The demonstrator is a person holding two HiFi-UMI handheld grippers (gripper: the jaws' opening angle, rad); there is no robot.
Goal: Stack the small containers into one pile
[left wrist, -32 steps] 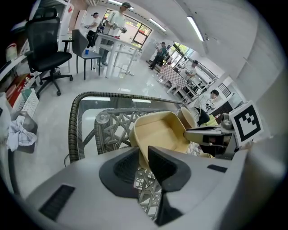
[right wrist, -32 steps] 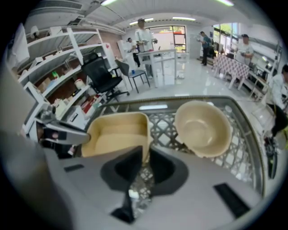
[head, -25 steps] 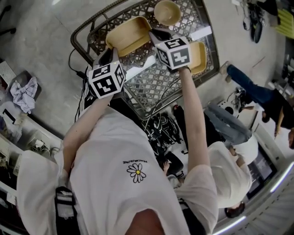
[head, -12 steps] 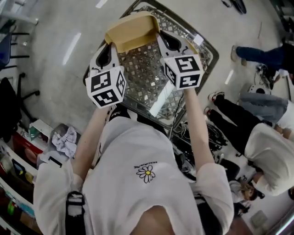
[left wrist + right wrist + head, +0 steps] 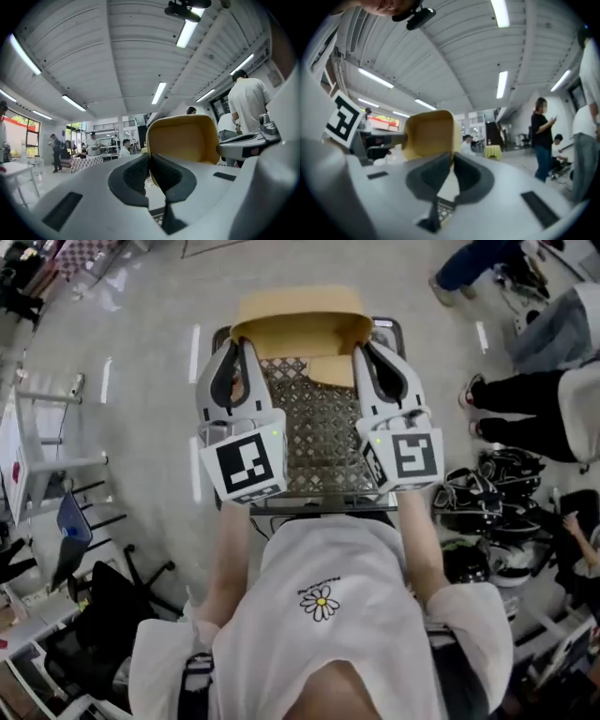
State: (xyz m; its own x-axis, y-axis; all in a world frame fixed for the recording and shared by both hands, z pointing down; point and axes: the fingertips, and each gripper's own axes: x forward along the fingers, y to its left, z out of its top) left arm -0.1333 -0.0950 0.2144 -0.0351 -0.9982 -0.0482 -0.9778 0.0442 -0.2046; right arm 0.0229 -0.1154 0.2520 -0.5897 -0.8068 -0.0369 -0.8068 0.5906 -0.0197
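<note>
A dark chair (image 5: 103, 610) stands at lower left in the head view, well apart from the mesh table (image 5: 323, 442). The left gripper (image 5: 247, 341) reaches forward over the table's left side, with its marker cube (image 5: 246, 465) nearest the camera. Its jaws have just been closing and are clamped on the left end wall of the container (image 5: 300, 324), a tan rectangular tub. In the left gripper view the dark pads (image 5: 131, 178) pinch that thin wall, and the tub's hollow opens to their right.

The container hangs in the air between the two grippers, over the table's far end. Just below it a second container (image 5: 333, 369) shows partly on the mesh.

The right gripper (image 5: 364, 348) mirrors the left over the table's right side. Its jaws have also just been closing and grip the container's right end wall. In the right gripper view the wall edge sits squeezed between them, with the tub to their left.

Further right, a person (image 5: 541, 136) in black stands on the floor
</note>
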